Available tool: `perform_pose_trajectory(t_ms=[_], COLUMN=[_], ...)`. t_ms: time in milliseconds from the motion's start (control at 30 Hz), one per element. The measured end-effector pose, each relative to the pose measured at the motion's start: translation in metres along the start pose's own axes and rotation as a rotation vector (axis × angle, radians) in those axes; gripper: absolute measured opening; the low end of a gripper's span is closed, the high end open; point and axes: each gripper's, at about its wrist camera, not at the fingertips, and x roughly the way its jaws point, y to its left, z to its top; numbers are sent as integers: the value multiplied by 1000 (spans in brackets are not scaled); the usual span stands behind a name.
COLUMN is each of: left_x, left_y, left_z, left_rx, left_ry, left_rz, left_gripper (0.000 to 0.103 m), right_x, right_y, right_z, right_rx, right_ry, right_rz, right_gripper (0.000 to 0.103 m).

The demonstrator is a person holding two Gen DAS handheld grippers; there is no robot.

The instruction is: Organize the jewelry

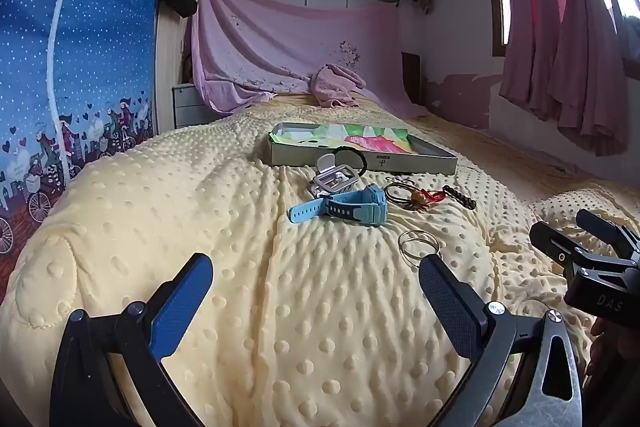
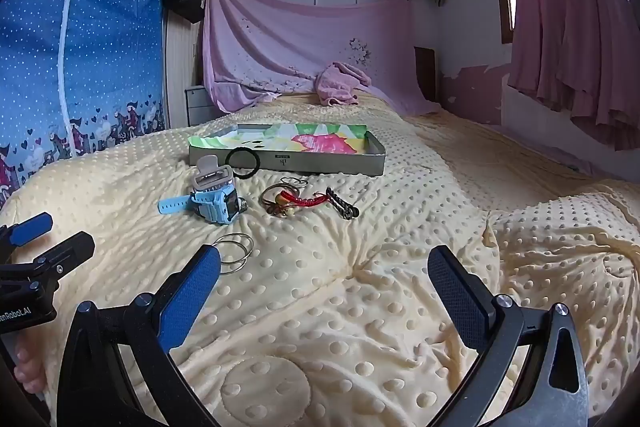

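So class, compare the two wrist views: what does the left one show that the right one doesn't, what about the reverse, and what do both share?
Only the left wrist view shows the right gripper from outside, at its right edge.

Only the right wrist view shows the left gripper from outside, at its left edge, with fingers of the hand holding it.

Both show the tray, blue watch, black hair tie, thin rings and open jaws over the yellow blanket.

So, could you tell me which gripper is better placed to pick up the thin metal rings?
Probably either: the rings lie between the open left gripper and the open right gripper, just off each one's inner fingertip.
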Motion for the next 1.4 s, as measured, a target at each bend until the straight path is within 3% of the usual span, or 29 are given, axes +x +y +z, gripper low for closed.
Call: perform_pose_trajectory(t_ms=[1400], left_x=[1], left_y=[-7], left_z=[0], left_rx=[13], left_ry=[8], left_rz=[-3], left_gripper=[103], right_x=[2], right_y=[1], right_z=[0], right_rx=[-8], right_ry=[-5], right_rz=[-3], right_gripper=[102])
